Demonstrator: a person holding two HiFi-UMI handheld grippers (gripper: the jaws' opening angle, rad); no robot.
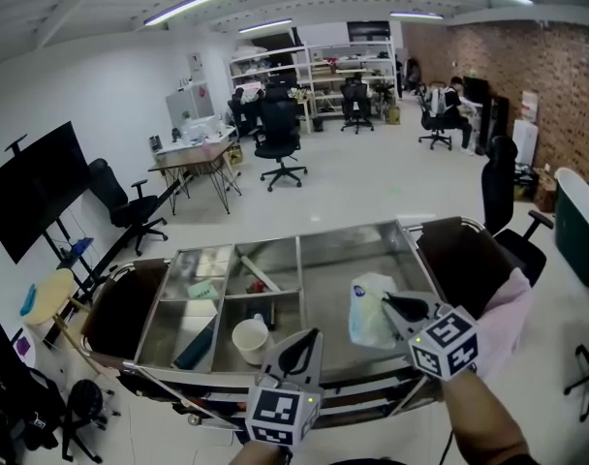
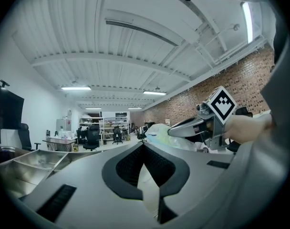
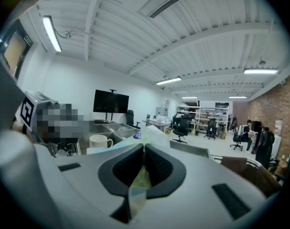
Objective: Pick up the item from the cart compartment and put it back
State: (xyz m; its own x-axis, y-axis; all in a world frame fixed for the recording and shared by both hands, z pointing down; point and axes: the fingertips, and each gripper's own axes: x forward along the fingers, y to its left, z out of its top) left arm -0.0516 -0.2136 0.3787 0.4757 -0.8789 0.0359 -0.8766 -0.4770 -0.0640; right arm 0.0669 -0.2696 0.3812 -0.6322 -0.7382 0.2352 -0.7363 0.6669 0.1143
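A crumpled clear plastic bag [image 1: 368,310] with pale blue and yellow print hangs over the large right compartment of the steel cart [image 1: 353,232]. My right gripper [image 1: 391,304] is shut on the bag's right edge. In the right gripper view the bag [image 3: 152,134] is pinched between the pads of that gripper [image 3: 144,150]. My left gripper [image 1: 308,339] hovers at the cart's front edge, beside a white cup [image 1: 250,339], with its jaws shut and nothing in them. The left gripper view shows its own closed tips [image 2: 144,146], and beyond them the bag [image 2: 158,130].
The cart's small left compartments hold a greenish packet [image 1: 205,289], a red-handled tool [image 1: 261,277] and a dark blue item [image 1: 194,350]. Brown flaps [image 1: 120,308] hang at both ends of the cart. Office chairs [image 1: 280,143], a folding table [image 1: 193,158] and a black screen [image 1: 33,187] stand beyond.
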